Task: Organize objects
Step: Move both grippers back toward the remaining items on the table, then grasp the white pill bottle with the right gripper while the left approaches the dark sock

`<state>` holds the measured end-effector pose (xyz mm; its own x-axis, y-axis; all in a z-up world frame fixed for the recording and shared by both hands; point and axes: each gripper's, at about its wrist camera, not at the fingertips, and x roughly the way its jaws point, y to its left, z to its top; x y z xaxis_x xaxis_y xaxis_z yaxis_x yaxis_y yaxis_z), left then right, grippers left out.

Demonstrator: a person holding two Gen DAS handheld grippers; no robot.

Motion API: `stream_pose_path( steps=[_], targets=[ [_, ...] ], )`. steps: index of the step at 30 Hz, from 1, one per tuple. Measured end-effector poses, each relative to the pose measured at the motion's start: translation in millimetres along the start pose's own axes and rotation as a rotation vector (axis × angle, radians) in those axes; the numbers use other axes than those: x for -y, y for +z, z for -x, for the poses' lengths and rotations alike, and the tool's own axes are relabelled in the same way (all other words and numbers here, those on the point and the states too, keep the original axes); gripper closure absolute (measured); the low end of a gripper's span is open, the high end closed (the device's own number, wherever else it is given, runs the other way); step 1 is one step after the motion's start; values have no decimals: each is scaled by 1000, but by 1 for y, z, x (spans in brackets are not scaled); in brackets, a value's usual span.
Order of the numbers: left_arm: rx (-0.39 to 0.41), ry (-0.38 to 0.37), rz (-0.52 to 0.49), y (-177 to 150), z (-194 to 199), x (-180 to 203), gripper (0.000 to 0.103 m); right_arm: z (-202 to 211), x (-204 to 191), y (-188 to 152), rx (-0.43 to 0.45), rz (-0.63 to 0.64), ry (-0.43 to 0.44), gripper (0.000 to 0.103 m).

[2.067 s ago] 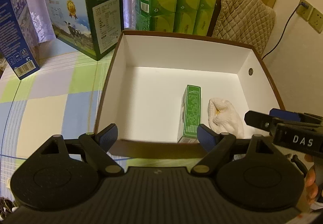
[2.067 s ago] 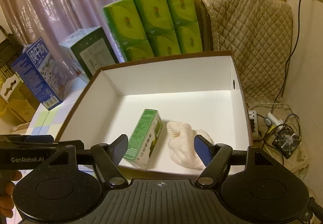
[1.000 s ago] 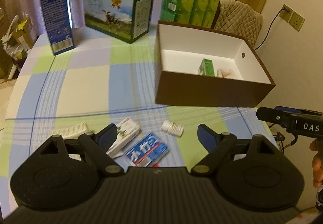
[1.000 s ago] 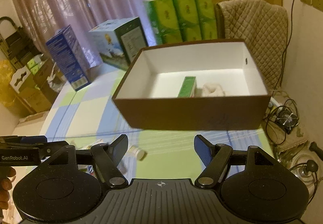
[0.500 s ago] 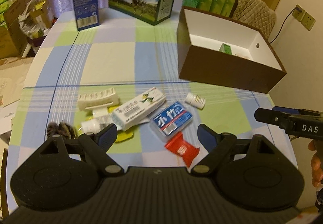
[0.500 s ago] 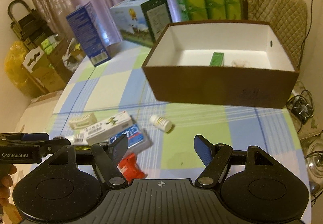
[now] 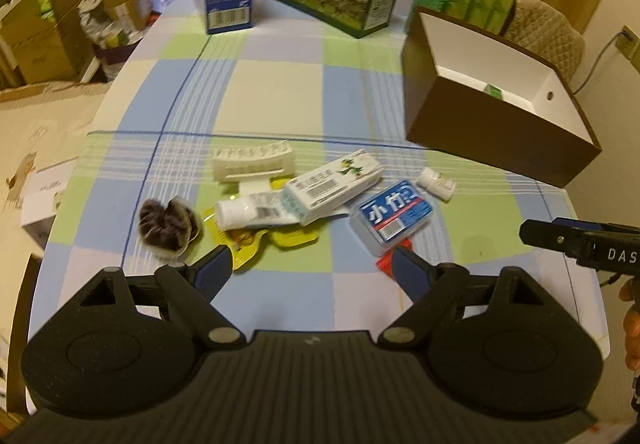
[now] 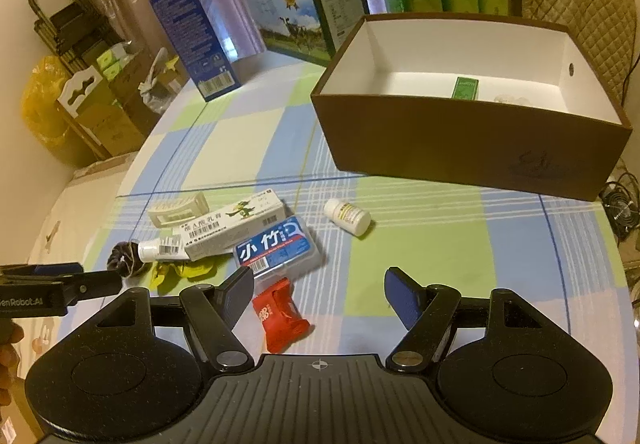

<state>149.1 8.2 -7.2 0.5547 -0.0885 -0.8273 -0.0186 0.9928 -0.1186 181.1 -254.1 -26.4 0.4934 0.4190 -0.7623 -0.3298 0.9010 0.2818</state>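
Both tongs are spread apart and hold nothing. Left gripper [image 7: 310, 266] hangs above the near part of the checked tablecloth [image 7: 280, 92]; its blue fingertips [image 7: 212, 268] frame a clutter of small items lying just ahead. Right gripper [image 8: 320, 292] hangs to the right of it, with the red sachet [image 8: 280, 318] lying on the cloth just inside its left pad.

Item positions, right wrist view:
- Blue-labelled clear case [image 8: 276, 248]: directly ahead of the right gripper's left finger, touching the red sachet's far end.
- White carton with a green figure [image 8: 232, 224]: just behind the case, overlapping a white tube [image 8: 162, 248].
- Cream ribbed holder [image 8: 178, 210]: behind the carton.
- Dark bundle [image 8: 124, 258]: at the tube's left end, near the left gripper's tip.
- Yellow wrappers [image 8: 180, 272]: under the tube.
- Small white bottle [image 8: 348, 217]: on its side, apart from the clutter, between it and the brown box [image 8: 460, 148].

The brown box stands at the far right of the table, well apart from both grippers. Inside it lie a green carton [image 8: 465, 88] and a pale cloth item [image 8: 510, 100], partly hidden by the near wall.
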Motion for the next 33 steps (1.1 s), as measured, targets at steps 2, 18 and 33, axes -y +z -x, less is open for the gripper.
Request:
stream_pose_path(
  steps=[2,18,33],
  targets=[
    [1,12,18,-3,1,-6,19,-4,0,0,-8,4,2,34],
    [6,140,137,-13,-6,-52,19,-41,12,5,-34,72,4,34],
    [-22,230,179,-8,-40,-81,19,-107,30,31,-43,223,26,53]
  ],
)
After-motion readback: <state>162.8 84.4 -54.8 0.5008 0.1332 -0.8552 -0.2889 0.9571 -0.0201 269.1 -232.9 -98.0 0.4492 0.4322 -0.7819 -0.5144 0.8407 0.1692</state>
